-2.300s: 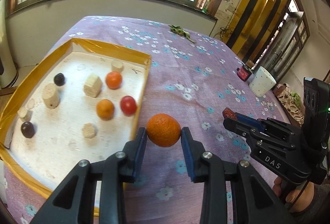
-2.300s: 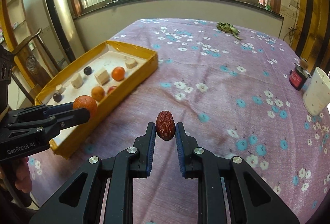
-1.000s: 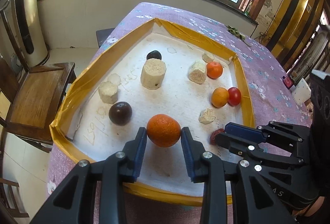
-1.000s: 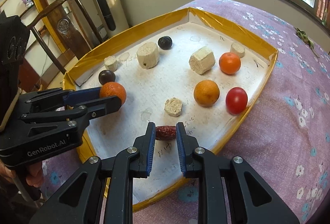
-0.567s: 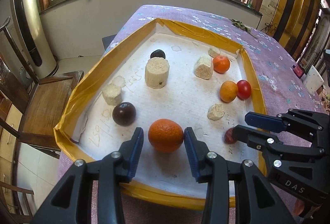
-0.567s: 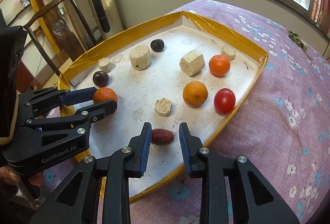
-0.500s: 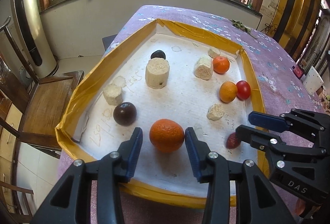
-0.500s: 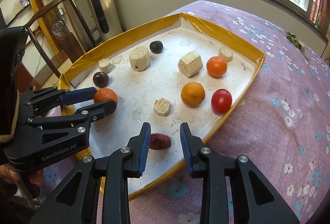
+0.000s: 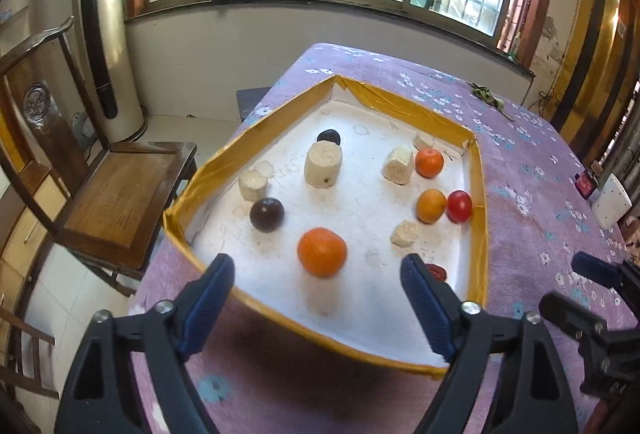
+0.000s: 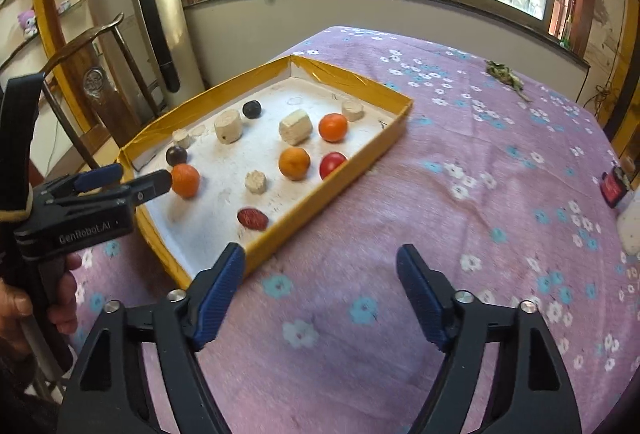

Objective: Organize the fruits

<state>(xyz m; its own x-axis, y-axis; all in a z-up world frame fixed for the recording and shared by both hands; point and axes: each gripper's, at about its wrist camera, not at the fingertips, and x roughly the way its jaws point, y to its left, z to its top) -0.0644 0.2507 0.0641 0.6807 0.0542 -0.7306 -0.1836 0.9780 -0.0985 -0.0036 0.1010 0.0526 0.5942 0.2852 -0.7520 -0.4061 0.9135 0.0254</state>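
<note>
A yellow-rimmed white tray (image 9: 480, 194) (image 10: 360, 170) lies on the purple flowered cloth. In it rest a large orange (image 9: 322, 252) (image 10: 185, 180), a red date (image 9: 436, 271) (image 10: 252, 219), two smaller oranges (image 9: 431, 205) (image 9: 429, 162), a red tomato (image 9: 459, 206) (image 10: 332, 164), two dark plums (image 9: 267, 214) (image 9: 329, 136) and several pale cork-like pieces (image 9: 323, 164). My left gripper (image 9: 318, 298) is open and empty, just short of the large orange above the tray's near rim. My right gripper (image 10: 320, 286) is open and empty over the cloth, to the right of the tray's near corner.
A wooden chair (image 9: 120, 186) stands off the table's left side. A white cup (image 9: 610, 200) and a small red jar (image 9: 585, 183) sit at the right edge. A dried leafy sprig (image 10: 506, 74) lies far back on the cloth.
Both grippers let go of their fruit, opened wide and pulled back. The large orange and the red date now rest in the tray.
</note>
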